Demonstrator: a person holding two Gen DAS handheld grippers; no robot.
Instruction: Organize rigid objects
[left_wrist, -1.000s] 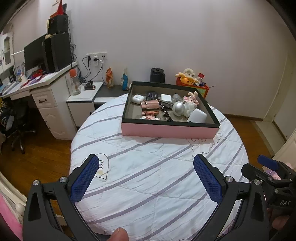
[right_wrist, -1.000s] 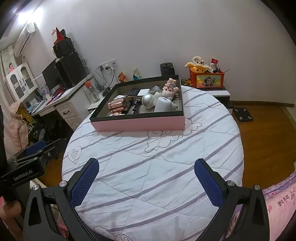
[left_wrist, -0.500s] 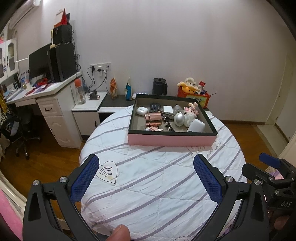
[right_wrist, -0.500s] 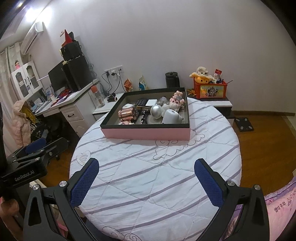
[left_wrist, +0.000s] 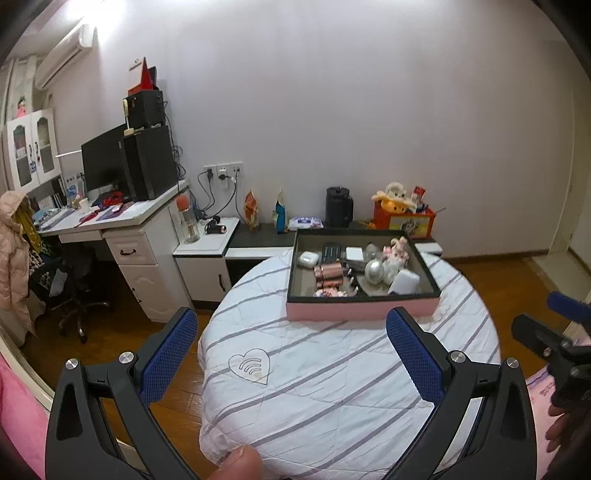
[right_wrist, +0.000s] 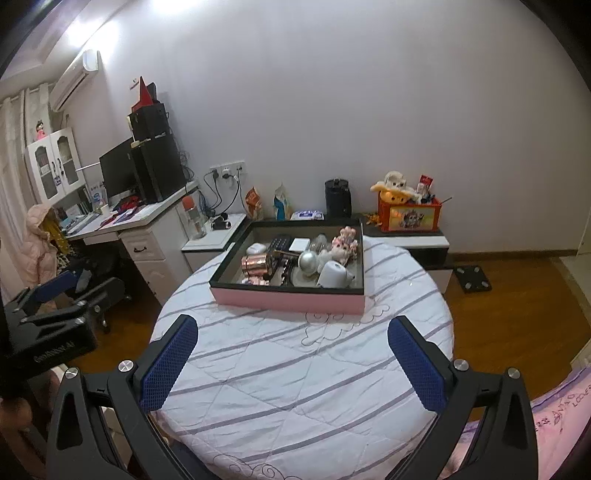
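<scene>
1. The tray (left_wrist: 360, 310), pink outside and dark inside, sits at the far edge of the round tabletop (left_wrist: 332, 387) under a white striped cloth; in the right view the tray (right_wrist: 291, 301) lies slightly askew.
2. Inside it lie a copper cup (left_wrist: 328, 275) on its side, a silver ball (left_wrist: 374, 271), a white earbud case (left_wrist: 308, 258), a dark remote (left_wrist: 331, 252), a white square box (left_wrist: 354, 253), a pink plush figure (left_wrist: 396, 253) and a white rounded thing (left_wrist: 404, 282).
3. The small pieces crowded at the tray's near wall are too small and blurred to make out; the wall cuts off their lower parts.
4. The left tongs (left_wrist: 291, 354) are spread wide and hold nothing, hanging above the near tabletop, well apart from the tray.
5. The right tongs (right_wrist: 291, 354) are likewise spread wide and empty, over the cloth, well short of the tray.
6. A fingertip (left_wrist: 240, 463) shows at the bottom edge of the left view; the rest of the hand is cut off.
7. In each view the other tongs show only in part at the frame's edge, with a hand below them mostly hidden.
8. Behind the tabletop, a desk (left_wrist: 122, 218) with a monitor (left_wrist: 105, 162) and an orange toy box (left_wrist: 402, 221) stand along the wall.
</scene>
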